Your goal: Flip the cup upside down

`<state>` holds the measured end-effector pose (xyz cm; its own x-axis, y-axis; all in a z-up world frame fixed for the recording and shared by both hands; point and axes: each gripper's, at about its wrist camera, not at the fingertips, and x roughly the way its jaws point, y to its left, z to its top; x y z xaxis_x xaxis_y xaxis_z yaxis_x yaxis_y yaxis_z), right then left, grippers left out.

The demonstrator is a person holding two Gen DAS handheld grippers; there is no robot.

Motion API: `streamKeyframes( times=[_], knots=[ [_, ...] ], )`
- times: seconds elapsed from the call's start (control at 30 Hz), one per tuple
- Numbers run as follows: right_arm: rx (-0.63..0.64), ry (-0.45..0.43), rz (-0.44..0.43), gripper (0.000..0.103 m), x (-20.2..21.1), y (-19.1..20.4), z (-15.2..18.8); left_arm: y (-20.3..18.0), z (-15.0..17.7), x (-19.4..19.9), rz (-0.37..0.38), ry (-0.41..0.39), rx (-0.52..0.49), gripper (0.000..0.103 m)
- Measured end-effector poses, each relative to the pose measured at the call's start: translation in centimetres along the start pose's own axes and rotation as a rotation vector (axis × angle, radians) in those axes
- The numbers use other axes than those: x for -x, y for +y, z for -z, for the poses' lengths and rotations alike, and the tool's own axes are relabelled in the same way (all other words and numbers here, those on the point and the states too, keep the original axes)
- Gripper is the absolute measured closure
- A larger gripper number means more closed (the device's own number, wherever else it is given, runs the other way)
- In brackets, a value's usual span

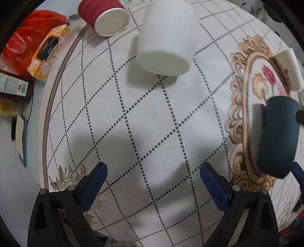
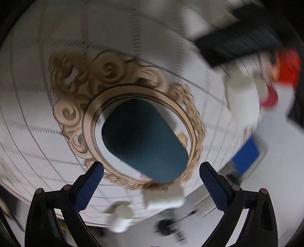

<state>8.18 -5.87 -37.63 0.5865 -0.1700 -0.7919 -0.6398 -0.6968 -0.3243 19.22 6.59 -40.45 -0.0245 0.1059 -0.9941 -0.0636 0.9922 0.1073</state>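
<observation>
A round table (image 1: 152,121) wears a white cloth crossed by dotted black diamond lines, with a brown band near its rim, grey leaf prints at the near edge and a gold scrollwork medallion (image 1: 241,121) enclosing painted flowers at its middle. The dark teal cup (image 2: 144,140) stands on that medallion, apparently mouth-down; the right wrist view is motion-blurred. The right gripper (image 2: 152,171) hangs above the cup with jaws spread wide and empty, and the left gripper (image 1: 153,171) is likewise wide and empty over bare cloth. A white cup (image 1: 167,38) sits mouth-down farther off, a red ribbed paper cup (image 1: 102,17) tilts near the rim. Beyond the edge lie a red plastic bag (image 1: 28,39) and an orange tissue pack (image 1: 47,51)
</observation>
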Motion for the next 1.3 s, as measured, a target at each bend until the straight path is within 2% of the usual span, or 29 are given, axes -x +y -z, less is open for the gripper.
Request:
streamKeyframes(
  times=[0.07,0.2,0.33,0.53,0.77,1.03,1.23,1.3],
  knots=[
    [0.125,-0.021,0.027,0.001,-0.7,0.9,-0.2,0.2,0.1,-0.3,-0.002,0.002,0.006,0.003],
    [0.283,-0.057,0.061,0.005,-1.5,1.7,-0.8,0.5,0.2,-0.7,-0.008,0.002,0.014,0.003],
    [0.372,-0.073,0.069,0.007,-2.2,2.0,-1.2,0.9,-0.1,-1.3,-0.004,0.011,0.029,0.003],
    [0.426,-0.055,0.048,0.026,-4.5,2.0,-0.1,2.2,-1.1,-1.6,-0.001,0.007,0.034,0.003],
    [0.386,-0.06,0.012,0.03,-5.1,1.0,-0.2,2.3,-2.3,-0.9,-0.013,-0.011,0.017,0.003],
    [0.266,-0.055,-0.047,0.031,-4.7,-0.8,-0.4,1.5,-2.7,-0.5,-0.026,-0.029,0.001,0.003],
    [0.015,-0.042,-0.177,0.031,-4.3,-4.2,-0.6,2.3,-3.2,0.3,-0.035,-0.037,0.002,0.003],
    [-0.124,-0.034,-0.266,0.031,-4.3,-6.1,-0.2,2.5,-3.3,0.7,-0.037,-0.042,-0.001,0.003]
  ],
)
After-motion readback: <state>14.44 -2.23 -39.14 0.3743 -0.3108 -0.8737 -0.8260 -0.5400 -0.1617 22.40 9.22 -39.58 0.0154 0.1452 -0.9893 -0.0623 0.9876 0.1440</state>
